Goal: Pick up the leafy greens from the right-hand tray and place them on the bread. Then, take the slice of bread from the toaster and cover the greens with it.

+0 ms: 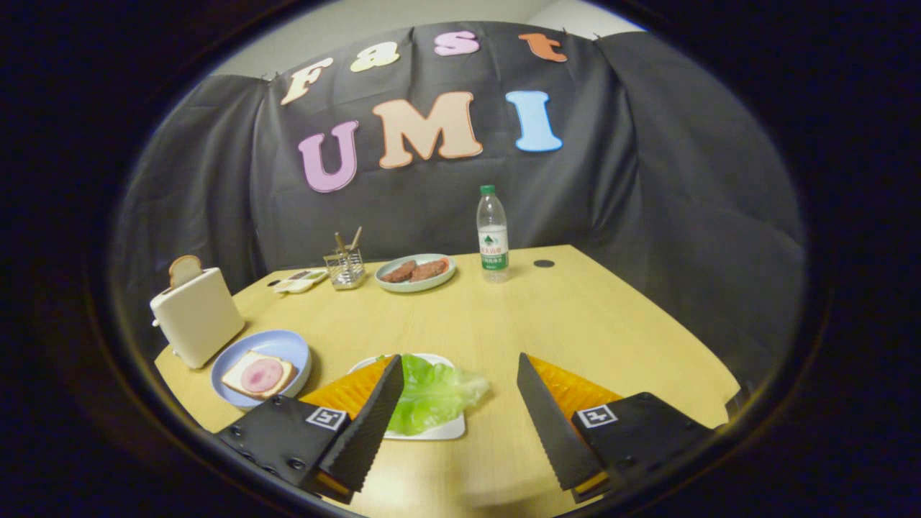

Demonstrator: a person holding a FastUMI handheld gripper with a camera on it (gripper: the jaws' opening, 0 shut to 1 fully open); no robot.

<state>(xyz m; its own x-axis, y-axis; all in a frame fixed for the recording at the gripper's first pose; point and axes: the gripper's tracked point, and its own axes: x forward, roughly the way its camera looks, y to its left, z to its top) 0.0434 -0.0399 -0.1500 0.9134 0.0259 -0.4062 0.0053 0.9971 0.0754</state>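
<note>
My fingers [460, 403] are spread wide apart and hold nothing, hovering above the near part of the wooden table [575, 324]. The leafy greens [435, 392] lie on a white tray [439, 430] just ahead of my left finger, which covers part of the tray's near side; the leaf's ruffled edge reaches into the gap between my fingers. Left of that tray sits a blue plate [288, 347] carrying a slice of bread topped with a pink round of ham [259, 375]. Just beyond the plate stands the cream toaster [198, 316], with a second slice of bread [185, 270] sticking up from its slot. Farther back I see a plate of sausages [416, 273], a wire utensil holder [345, 265], a small tray [301, 280] and an upright water bottle [492, 234].
</note>
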